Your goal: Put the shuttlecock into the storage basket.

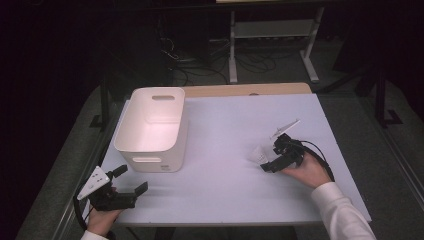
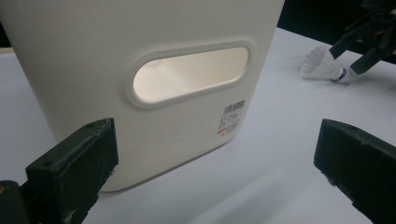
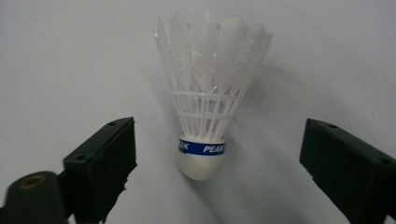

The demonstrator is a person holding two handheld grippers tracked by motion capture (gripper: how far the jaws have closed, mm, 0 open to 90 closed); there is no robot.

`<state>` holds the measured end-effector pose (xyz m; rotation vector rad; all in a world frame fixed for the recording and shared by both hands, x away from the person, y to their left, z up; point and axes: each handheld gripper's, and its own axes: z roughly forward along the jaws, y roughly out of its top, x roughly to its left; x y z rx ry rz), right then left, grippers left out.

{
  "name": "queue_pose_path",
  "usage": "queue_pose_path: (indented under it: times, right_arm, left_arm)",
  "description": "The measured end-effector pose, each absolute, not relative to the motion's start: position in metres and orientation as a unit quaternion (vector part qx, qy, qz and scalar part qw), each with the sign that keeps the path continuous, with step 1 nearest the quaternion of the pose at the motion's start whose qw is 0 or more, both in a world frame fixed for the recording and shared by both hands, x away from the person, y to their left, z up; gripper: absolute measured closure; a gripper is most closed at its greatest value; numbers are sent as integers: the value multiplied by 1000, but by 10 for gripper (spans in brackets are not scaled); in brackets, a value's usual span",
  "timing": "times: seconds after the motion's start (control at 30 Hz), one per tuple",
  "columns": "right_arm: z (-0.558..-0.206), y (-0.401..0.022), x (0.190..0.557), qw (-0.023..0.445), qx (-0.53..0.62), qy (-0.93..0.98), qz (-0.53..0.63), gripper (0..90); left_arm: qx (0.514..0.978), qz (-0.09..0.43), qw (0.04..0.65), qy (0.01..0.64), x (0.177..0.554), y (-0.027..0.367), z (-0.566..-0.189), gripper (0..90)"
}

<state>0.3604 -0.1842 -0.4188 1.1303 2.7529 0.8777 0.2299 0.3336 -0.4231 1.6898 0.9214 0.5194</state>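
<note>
The shuttlecock [image 3: 205,93] lies on the white table [image 1: 225,190], at about ten o'clock from the right gripper [image 1: 272,162] in the high view and just ahead of its tips. In the right gripper view it sits between the two black jaws, cork end toward the camera at six o'clock and feathered skirt fanning away to twelve o'clock, so its long axis runs straight along the gripper's reach. The jaws stand apart, one on each side of the cork, with clear table showing between each pad and the blue band; nothing is touched or held yet. The right hand is by far the nearer one. A short push forward and a squeeze on the cork or the band looks like all the grab needs.

The left gripper [image 1: 131,181] rests well apart, near the table's front left corner, jaws wide and empty, facing the handle slot of the white bin [image 1: 150,125], which stands at about nine o'clock from the shuttlecock.
</note>
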Motion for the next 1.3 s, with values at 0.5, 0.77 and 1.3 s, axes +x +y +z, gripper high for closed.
queue_pose_path:
  times: [0.5,0.77,1.3]
  right_arm:
    - [-427,-185,362,-2,386,885,262,384]
    - [-428,-181,361,0,377,891,255,488]
    - [-426,-182,361,-4,373,890,261,633]
  left_arm:
    - [713,216,542,388,230,333,-423,0]
    - [714,217,542,388,230,333,-423,0]
    - [714,217,540,389,230,333,-423,0]
